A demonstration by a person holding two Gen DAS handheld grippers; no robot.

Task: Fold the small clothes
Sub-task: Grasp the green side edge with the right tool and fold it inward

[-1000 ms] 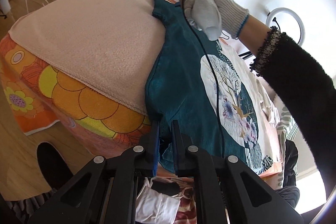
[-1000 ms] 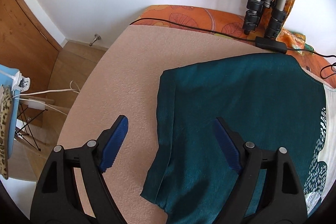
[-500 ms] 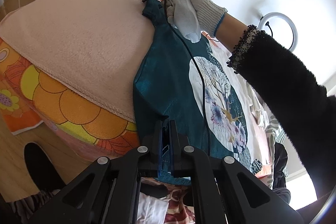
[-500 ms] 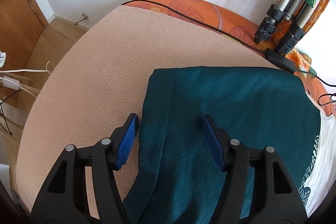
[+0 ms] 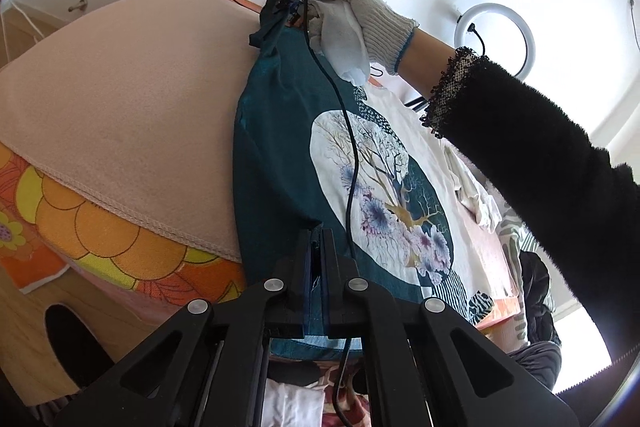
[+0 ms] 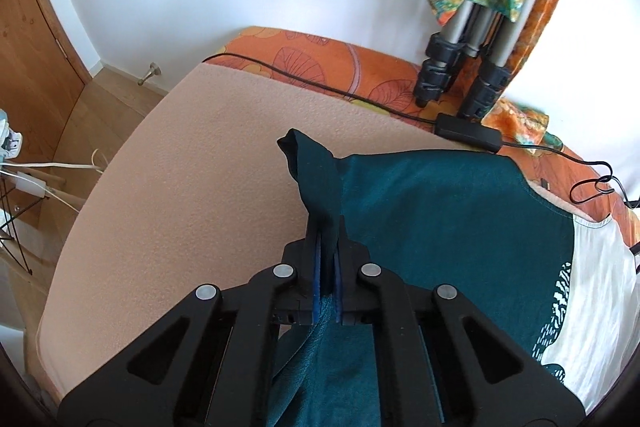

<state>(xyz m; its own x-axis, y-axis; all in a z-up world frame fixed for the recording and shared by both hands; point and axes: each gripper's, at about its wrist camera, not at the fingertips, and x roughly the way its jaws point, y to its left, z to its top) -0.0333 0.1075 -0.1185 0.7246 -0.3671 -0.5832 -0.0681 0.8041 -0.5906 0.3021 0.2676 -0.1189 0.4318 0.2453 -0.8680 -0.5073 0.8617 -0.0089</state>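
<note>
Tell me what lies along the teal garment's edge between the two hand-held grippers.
In the left wrist view, only the teal printed garment runs from the left hand-held gripper up to the right hand-held gripper; both are shut on its lifted edge. A black cable hangs beside it.

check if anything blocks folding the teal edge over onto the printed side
A black cable hangs over the print on the shirt. Nothing else is in the way; both the left claw and right claw already pinch the edge.

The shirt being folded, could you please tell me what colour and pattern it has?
The shirt is dark teal and white, with a printed tree in a circle; the left wrist view shows it best.
</note>
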